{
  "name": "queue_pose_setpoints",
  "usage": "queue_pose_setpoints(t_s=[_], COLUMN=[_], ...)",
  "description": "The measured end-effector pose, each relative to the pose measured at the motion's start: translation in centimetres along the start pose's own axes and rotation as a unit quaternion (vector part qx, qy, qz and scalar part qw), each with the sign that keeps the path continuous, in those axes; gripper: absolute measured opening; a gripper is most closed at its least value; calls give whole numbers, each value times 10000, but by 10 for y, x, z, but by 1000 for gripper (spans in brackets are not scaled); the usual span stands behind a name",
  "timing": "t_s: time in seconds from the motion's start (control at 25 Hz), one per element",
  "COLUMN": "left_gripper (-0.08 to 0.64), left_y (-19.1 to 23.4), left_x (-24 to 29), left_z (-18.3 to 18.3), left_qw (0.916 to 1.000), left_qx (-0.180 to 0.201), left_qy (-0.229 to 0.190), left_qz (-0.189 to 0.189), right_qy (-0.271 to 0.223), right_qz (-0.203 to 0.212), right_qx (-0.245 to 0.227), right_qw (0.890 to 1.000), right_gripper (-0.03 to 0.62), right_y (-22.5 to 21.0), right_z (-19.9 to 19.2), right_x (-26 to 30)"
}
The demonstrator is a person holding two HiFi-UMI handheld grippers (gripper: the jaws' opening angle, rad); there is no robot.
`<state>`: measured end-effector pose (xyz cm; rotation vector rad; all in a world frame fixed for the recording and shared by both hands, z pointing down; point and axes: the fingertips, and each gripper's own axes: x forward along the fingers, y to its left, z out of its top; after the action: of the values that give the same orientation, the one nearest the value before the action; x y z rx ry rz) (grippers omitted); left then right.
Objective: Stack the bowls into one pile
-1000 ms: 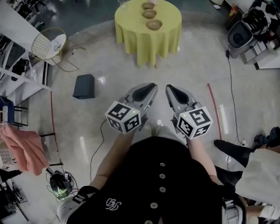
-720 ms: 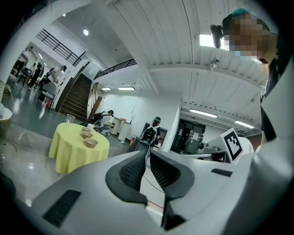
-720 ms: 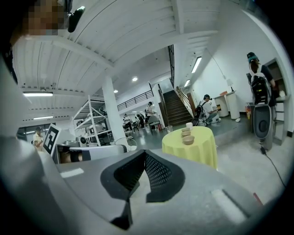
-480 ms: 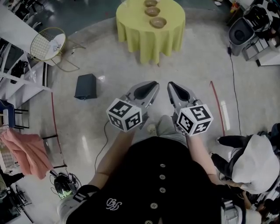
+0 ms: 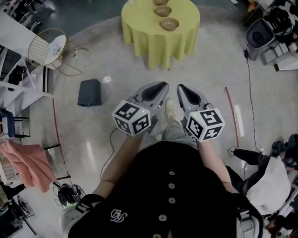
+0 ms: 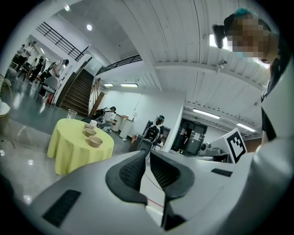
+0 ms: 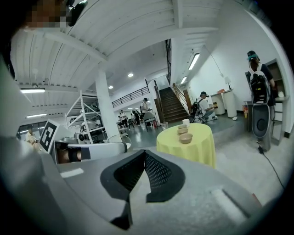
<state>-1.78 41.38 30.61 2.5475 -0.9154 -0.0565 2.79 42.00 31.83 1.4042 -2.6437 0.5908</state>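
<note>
Shoe (image 5: 170,109) has stepped in between the tools since earlier. Left tool (image 5: 164,85) and right tool (image 5: 179,87) both pressed together, holding nothing. Three bowls (image 5: 169,23) sit unstacked in a row on the table (image 5: 139,28), well ahead; farthest one cut off by frame edge

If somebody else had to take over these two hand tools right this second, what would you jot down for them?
Left gripper: shut, nothing between its jaws.
Right gripper: shut, also empty.
Both are held out in front of the person, well short of the table.
Bowls: nearest bowl, middle bowl and farthest bowl stand in a row on the yellow-clothed round table, each apart from the others.
Done: nothing stacked yet.
Left: walk up to the table and nest the three into one pile.
</note>
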Motion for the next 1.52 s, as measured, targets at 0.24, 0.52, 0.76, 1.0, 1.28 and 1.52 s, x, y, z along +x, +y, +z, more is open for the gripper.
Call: queue_pose_setpoints(t_s=[0.24,0.52,0.76,1.0,1.28,1.52], left_gripper=[40,40,40,40,40,40], left_y=[43,95,127,150,171,200], left_x=[54,123,188,225,237,246], left_z=[23,60,81,97,83,89], left_qw=[9999,9992,9987,9979,9973,9976], left_qx=[-78,-151,-196,-273,-447,-446], left_qy=[-64,-112,-147,-111,113,136], left_qz=[101,345,448,568,574,513], right_qy=[36,137,168,265,405,405], right_qz=[143,347,475,458,410,323], right_qx=[-52,-34,-129,27,135,119], right_qw=[9999,9993,9986,9986,9982,9986], right_gripper=[5,5,5,5,5,5], right_y=[-45,-102,-159,-196,-208,-211], right_z=[28,68,99,114,102,103], right_x=[55,118,159,186,200,225])
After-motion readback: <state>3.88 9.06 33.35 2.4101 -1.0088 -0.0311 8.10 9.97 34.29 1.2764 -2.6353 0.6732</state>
